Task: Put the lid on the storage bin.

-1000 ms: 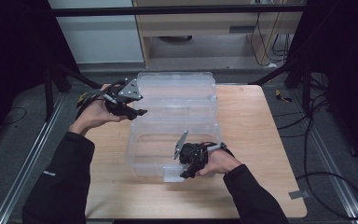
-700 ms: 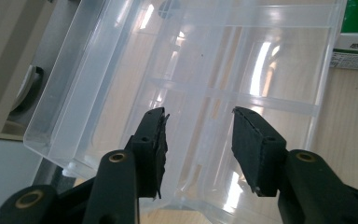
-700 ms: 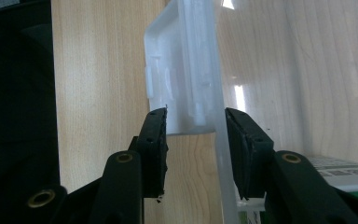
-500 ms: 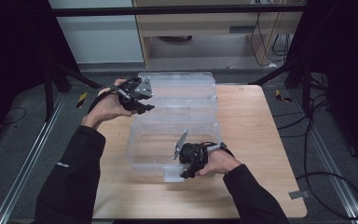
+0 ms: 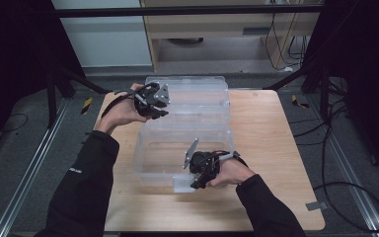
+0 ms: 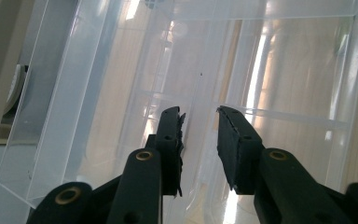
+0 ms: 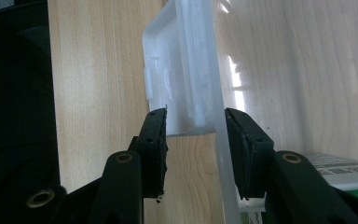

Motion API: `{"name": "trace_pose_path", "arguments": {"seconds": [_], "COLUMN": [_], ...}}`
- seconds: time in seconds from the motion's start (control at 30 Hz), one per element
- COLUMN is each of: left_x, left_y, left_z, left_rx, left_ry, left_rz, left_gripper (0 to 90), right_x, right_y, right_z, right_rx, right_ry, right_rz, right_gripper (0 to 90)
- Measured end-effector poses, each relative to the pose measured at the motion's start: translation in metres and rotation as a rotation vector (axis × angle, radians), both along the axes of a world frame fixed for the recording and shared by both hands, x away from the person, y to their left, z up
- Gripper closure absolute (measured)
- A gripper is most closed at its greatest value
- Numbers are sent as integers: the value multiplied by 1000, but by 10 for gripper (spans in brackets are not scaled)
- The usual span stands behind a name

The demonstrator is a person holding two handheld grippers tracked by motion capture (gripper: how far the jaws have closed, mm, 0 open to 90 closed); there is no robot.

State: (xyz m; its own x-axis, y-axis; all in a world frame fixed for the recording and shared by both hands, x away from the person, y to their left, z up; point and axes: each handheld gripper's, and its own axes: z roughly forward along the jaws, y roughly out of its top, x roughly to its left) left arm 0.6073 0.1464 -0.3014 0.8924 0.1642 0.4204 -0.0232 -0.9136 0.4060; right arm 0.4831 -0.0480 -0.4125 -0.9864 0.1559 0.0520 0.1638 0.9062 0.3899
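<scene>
A square table (image 5: 276,148) of pale, fine-grained wood stands on grey floor (image 5: 24,158), with metal rails (image 5: 345,163) along both sides and black cables (image 5: 345,197) looping at the right. Beyond it are a light cabinet (image 5: 103,34) and a wooden desk (image 5: 217,24); dark curtains close in both sides.

A large clear plastic box (image 5: 192,113) lies on the table's middle, smooth, glossy and rectangular, with thin walls and rounded corners. Its near wall carries a whitish flap-like latch (image 7: 177,84), ribbed and moulded.

The left gripper (image 5: 153,101) sits at the box's far left corner. Its black jaws have just been closing; in the left gripper view they straddle a thin clear wall (image 6: 200,116), but a gap shows on each side, so I cannot tell whether the pads press it.

The right gripper (image 5: 205,170) is at the near wall, its ridged pads (image 7: 242,140) partly apart with the wall's edge and the latch between them; whether they pinch it is unclear.
</scene>
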Motion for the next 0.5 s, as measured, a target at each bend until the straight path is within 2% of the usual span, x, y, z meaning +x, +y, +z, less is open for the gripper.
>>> {"name": "trace_pose_path", "arguments": {"seconds": [0.2, 0.33, 0.5], "left_x": [3, 5, 8], "left_y": [-4, -6, -10], "left_z": [0, -2, -7], "left_rx": [35, 40, 82], "left_ry": [-1, -4, -2], "left_rz": [-1, -5, -5], "left_gripper": [743, 748, 742], "right_x": [0, -1, 0], "right_y": [0, 0, 0], "right_z": [0, 0, 0], "right_rx": [0, -2, 2], "right_ry": [-1, 0, -4], "right_rz": [3, 2, 10], "right_gripper": [607, 608, 609]}}
